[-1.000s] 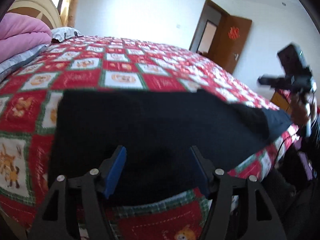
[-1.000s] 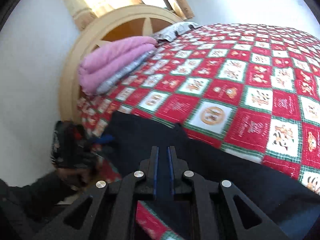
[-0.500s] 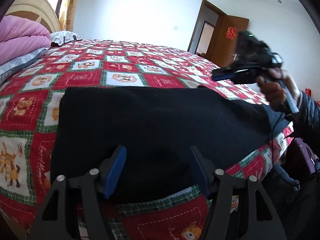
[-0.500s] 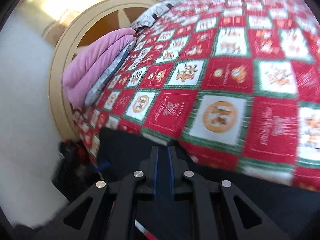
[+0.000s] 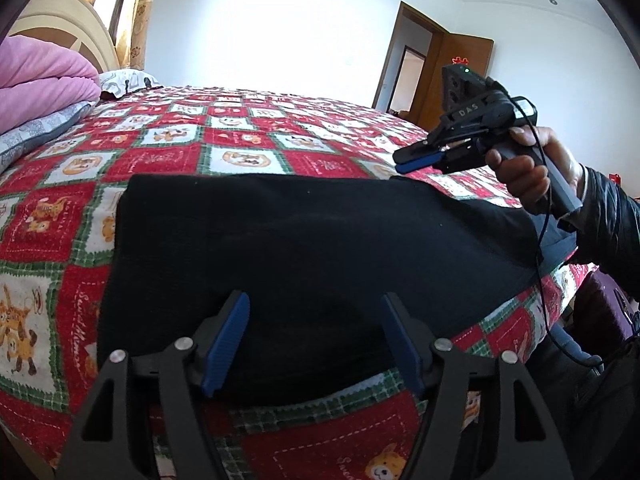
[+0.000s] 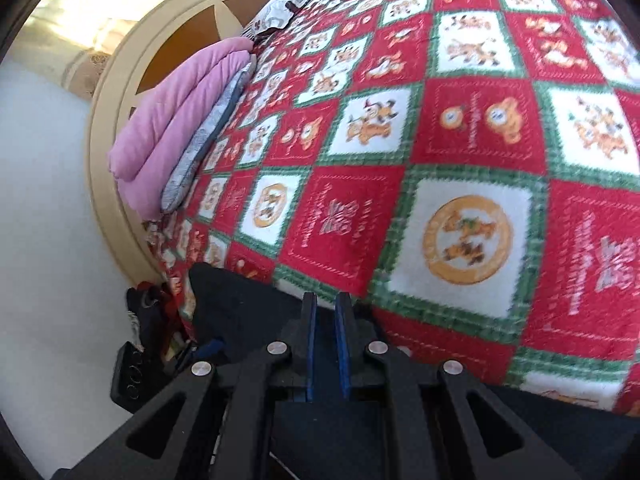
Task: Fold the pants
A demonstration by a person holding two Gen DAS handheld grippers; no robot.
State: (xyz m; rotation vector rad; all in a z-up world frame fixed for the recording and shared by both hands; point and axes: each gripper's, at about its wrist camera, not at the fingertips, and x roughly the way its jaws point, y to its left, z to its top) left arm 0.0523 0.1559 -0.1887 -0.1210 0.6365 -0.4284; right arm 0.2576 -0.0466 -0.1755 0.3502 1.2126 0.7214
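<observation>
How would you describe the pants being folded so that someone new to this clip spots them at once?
Start at the bed covered by a red, white and green checked blanket. The pants lie flat across its near edge, just ahead of the open left gripper. They are the only plain black cloth there, unlike the pink quilt folded by the headboard.

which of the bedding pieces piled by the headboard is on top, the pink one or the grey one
The pink quilt is on top; the grey patterned quilt lies flatter beneath it, its edge showing along the bed side.
</observation>
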